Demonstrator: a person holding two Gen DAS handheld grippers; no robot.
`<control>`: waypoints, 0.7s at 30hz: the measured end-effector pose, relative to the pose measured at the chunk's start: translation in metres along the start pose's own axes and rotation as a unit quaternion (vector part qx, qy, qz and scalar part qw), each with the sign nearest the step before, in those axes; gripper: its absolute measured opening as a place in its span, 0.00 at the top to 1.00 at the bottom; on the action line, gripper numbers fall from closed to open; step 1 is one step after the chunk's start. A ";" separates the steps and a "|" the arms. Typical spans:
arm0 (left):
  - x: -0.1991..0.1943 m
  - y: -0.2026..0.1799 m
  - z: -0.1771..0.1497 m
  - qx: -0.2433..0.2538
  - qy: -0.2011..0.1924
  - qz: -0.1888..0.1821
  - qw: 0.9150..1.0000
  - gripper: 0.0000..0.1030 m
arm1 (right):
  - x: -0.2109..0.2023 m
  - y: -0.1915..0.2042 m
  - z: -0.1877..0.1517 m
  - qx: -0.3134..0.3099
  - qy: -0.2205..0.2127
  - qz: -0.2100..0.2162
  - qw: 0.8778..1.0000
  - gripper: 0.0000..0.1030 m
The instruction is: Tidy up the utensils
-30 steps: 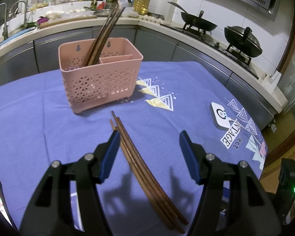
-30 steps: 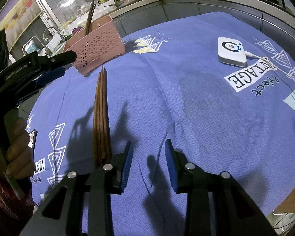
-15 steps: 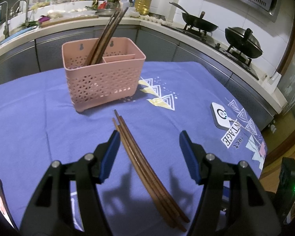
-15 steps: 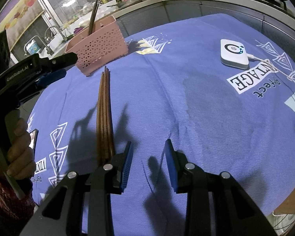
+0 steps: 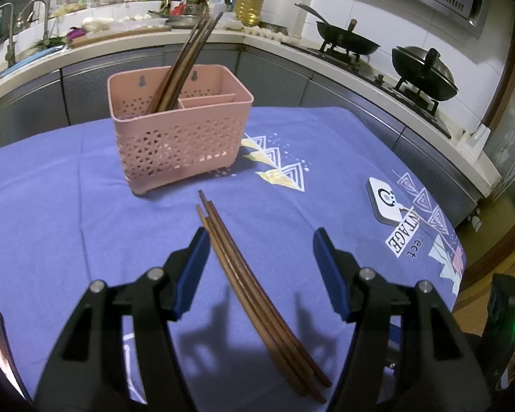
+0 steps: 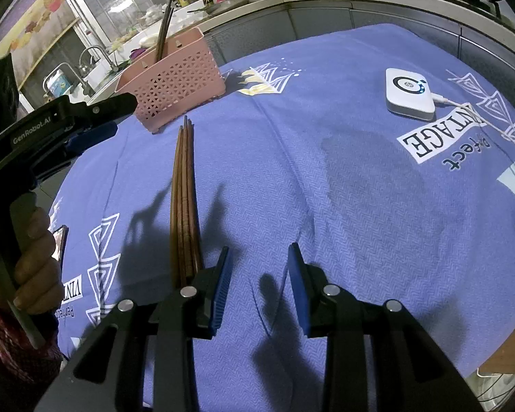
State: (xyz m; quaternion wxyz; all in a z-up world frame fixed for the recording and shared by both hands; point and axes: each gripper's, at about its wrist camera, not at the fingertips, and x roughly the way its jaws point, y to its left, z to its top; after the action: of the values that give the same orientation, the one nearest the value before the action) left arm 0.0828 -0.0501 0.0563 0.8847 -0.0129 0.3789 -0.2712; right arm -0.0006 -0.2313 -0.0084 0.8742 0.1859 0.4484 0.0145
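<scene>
Right wrist | left hand-held gripper (image 6: 96, 130) "GenRobot.AI", agape, empty | right hand-held gripper (image 6: 259, 274) parted, empty

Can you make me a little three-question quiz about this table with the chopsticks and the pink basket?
1. True or false: the left hand-held gripper is open.
2. Where do the loose chopsticks lie? A) in the pink basket B) on the purple tablecloth C) on the stove
3. Fill in: chopsticks stand in the basket's ____ compartment, seen from the left wrist.

Key: 1 true; 2 B; 3 left.
</scene>
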 end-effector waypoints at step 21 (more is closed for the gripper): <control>0.001 0.004 -0.002 0.001 0.004 0.004 1.000 0.42 | 0.001 0.002 -0.001 -0.004 0.001 0.005 1.000 0.67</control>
State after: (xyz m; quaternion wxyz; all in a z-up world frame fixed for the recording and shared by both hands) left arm 0.0833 -0.0467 0.0533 0.8844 -0.0099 0.3820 -0.2680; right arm 0.0000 -0.2291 -0.0091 0.8742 0.1844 0.4487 0.0205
